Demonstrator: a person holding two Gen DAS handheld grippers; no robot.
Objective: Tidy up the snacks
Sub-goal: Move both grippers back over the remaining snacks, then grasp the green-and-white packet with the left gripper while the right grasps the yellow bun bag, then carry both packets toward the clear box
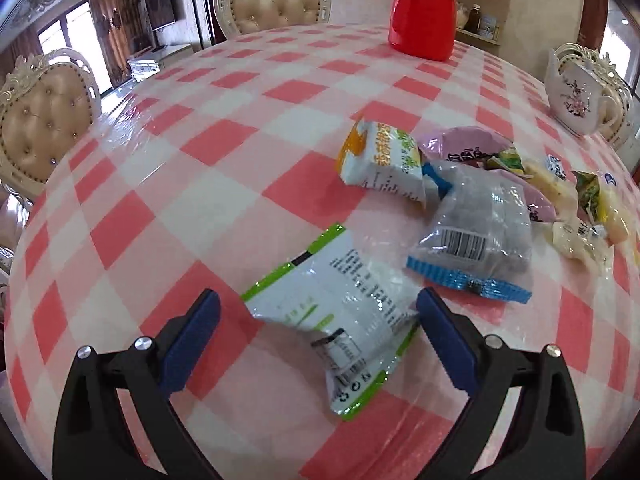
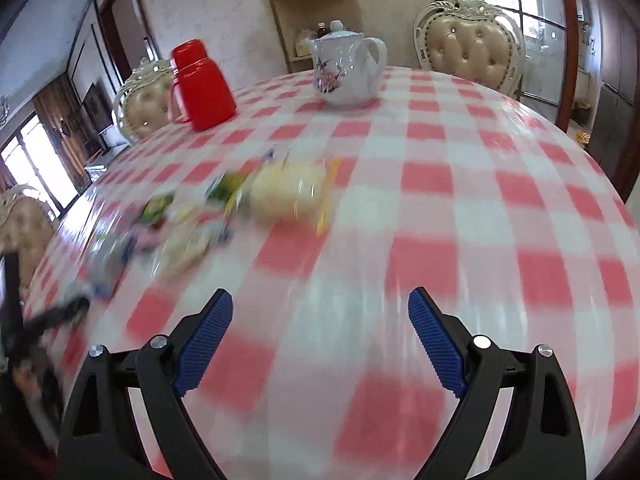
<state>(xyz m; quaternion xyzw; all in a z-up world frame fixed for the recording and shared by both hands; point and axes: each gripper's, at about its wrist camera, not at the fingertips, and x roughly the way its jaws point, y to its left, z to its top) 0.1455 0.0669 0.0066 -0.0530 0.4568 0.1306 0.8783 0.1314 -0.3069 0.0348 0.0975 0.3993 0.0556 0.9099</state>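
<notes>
Pink-checked cloth covers the table [image 1: 248, 92], with a red jug [image 1: 423, 12] and teapot [image 1: 574, 94] toward its far edge. Snack packets [image 1: 472, 208] cluster mid-table. The left gripper [image 1: 318, 312] is spread around a green-edged packet [image 1: 340, 312]; the right gripper [image 2: 320, 312] is spread over bare cloth.

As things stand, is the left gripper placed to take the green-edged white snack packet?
Probably yes. The left gripper is open, and the green-edged white packet lies flat on the checked tablecloth between its blue pads. Nothing covers it; the blue-edged clear packet lies just beyond.
</notes>
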